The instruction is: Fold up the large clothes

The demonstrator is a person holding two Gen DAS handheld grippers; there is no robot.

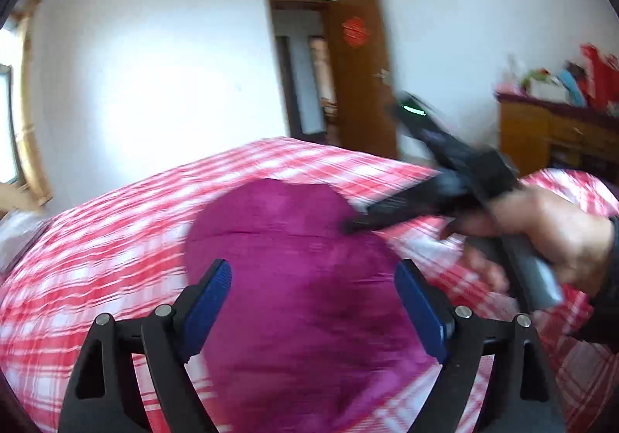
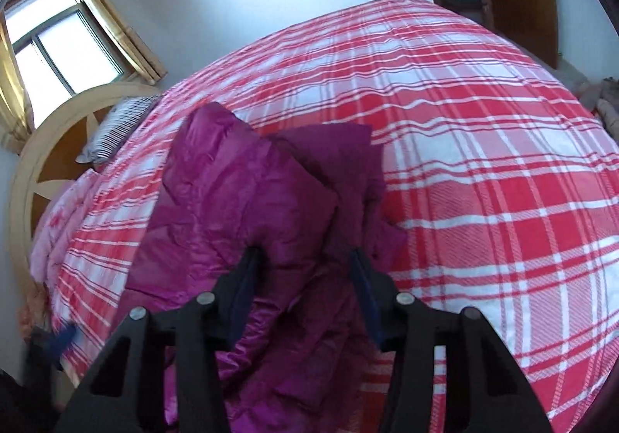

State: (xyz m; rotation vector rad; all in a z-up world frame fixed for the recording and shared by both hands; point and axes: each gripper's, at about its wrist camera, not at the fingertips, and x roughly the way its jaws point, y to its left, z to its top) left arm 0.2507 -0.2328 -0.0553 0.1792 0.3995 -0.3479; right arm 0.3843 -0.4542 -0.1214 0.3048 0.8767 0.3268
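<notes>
A magenta puffer jacket lies partly folded on the red and white plaid bed cover. It also shows blurred in the left wrist view. My left gripper is open and empty, just above the jacket. My right gripper is open, its blue-padded fingers over a raised fold of the jacket, gripping nothing. In the left wrist view the right gripper comes in from the right, held by a hand, its tip near the jacket's right edge.
A wooden headboard and a striped pillow are at the bed's left end. A window is behind them. An open brown door and a wooden cabinet with clutter stand beyond the bed.
</notes>
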